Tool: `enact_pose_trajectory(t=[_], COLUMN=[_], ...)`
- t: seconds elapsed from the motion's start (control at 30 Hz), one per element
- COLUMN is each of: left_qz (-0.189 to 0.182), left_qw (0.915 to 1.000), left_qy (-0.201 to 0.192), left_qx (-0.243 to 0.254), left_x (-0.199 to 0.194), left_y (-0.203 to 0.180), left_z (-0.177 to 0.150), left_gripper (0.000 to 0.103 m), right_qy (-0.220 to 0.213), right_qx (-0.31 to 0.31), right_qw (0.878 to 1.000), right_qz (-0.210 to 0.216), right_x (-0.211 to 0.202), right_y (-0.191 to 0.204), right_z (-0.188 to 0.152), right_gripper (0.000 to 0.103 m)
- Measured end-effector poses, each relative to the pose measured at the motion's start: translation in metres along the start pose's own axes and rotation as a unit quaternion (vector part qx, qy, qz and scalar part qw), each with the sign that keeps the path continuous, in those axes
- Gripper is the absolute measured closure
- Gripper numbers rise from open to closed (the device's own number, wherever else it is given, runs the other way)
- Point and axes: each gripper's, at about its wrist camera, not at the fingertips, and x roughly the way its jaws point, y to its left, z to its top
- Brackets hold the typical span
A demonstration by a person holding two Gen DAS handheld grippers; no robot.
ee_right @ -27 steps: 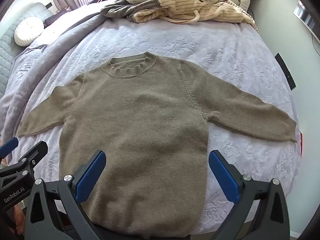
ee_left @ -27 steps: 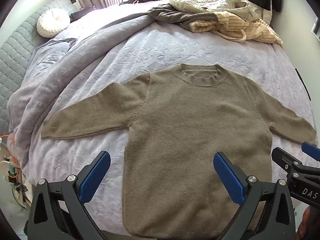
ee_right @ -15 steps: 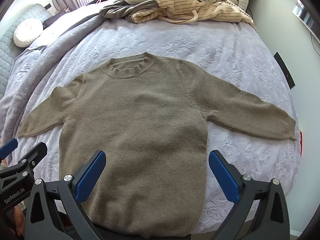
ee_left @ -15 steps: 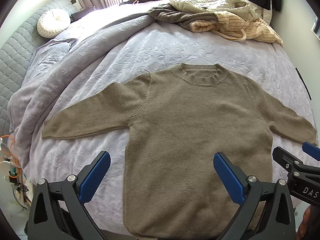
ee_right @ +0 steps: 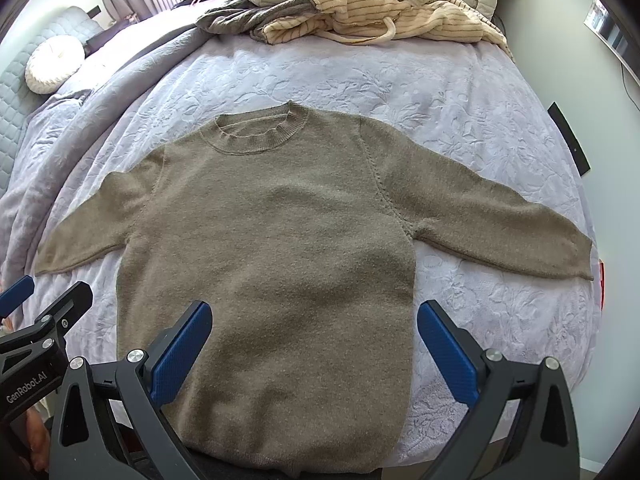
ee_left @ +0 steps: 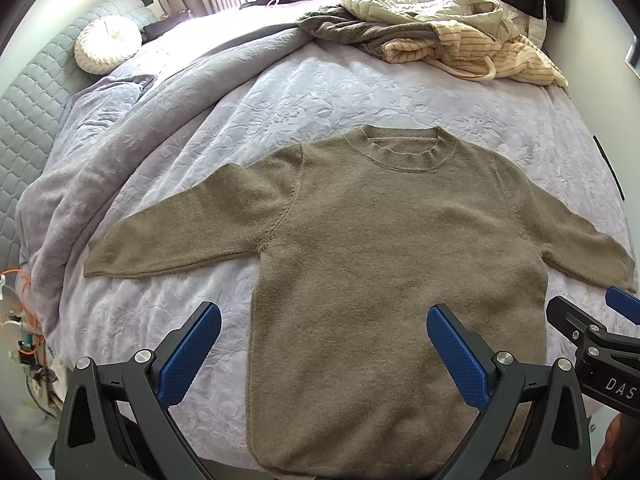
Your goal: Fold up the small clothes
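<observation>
An olive-brown knit sweater (ee_left: 400, 248) lies flat and face up on the bed, collar away from me, both sleeves spread out to the sides; it also shows in the right wrist view (ee_right: 276, 240). My left gripper (ee_left: 324, 340) is open and empty, held above the sweater's lower left part near the hem. My right gripper (ee_right: 316, 340) is open and empty above the lower right part. Each gripper shows at the edge of the other's view. Neither touches the cloth.
The bed has a lilac embossed cover (ee_left: 312, 92) with a bunched duvet (ee_left: 100, 168) on the left. A pile of clothes (ee_left: 440, 36) lies at the far side. A round white cushion (ee_left: 108, 44) rests by the grey headboard. Cables (ee_left: 20, 320) hang at the left edge.
Both grippers have drifted very slightly; the sweater sits marginally lower in the left view and higher in the right view. Nothing was grasped or released.
</observation>
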Motion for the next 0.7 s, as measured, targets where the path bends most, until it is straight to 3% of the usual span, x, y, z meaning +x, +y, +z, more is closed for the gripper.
enact_pose_trajectory(t=[0.7], left_qz=[-0.001], left_qw=[1.0], left_qy=[0.005], left_qx=[-0.001], left_x=[0.0055], left_y=[0.0003], left_z=[-0.0002], left_gripper=[0.0], right_qy=[0.013], right_qx=[0.005], right_qw=[1.0], right_qz=[0.002], right_x=[0.0046], right_y=[-0.0025], right_z=[0.0003], right_gripper=[0.001])
